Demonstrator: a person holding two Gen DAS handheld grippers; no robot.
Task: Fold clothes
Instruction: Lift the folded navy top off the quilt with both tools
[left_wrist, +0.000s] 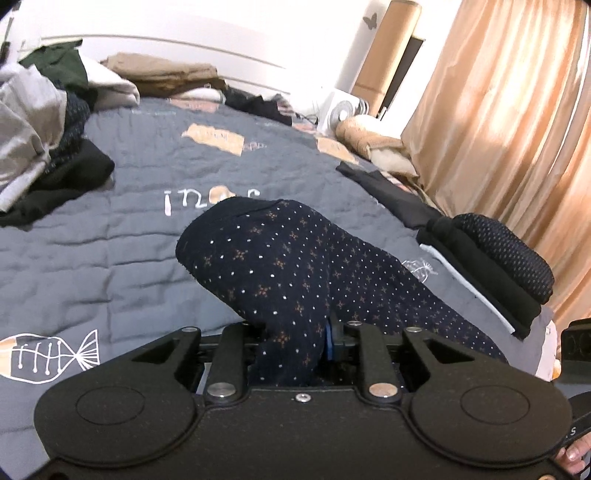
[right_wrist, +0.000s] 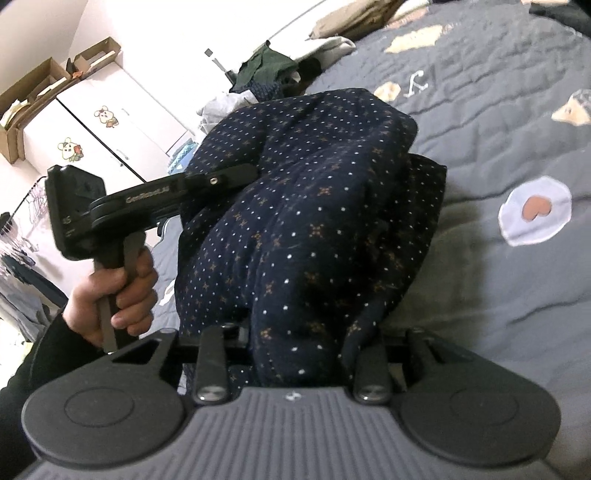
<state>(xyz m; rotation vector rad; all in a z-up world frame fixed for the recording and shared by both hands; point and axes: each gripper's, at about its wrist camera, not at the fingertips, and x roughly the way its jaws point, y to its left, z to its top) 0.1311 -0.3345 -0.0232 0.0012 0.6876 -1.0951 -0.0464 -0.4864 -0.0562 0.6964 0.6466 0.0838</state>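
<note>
1. The left gripper (left_wrist: 295, 332) pinches the navy dotted fabric garment (left_wrist: 295, 258).
2. The right gripper (right_wrist: 295, 350) clamps the same garment, bunched above the grey quilted bedspread (right_wrist: 498, 314).

Both grippers pinch the navy dotted cloth (right_wrist: 303, 221): left gripper (right_wrist: 221, 177) from its side, right gripper (right_wrist: 295, 354) seemingly underneath.
</note>
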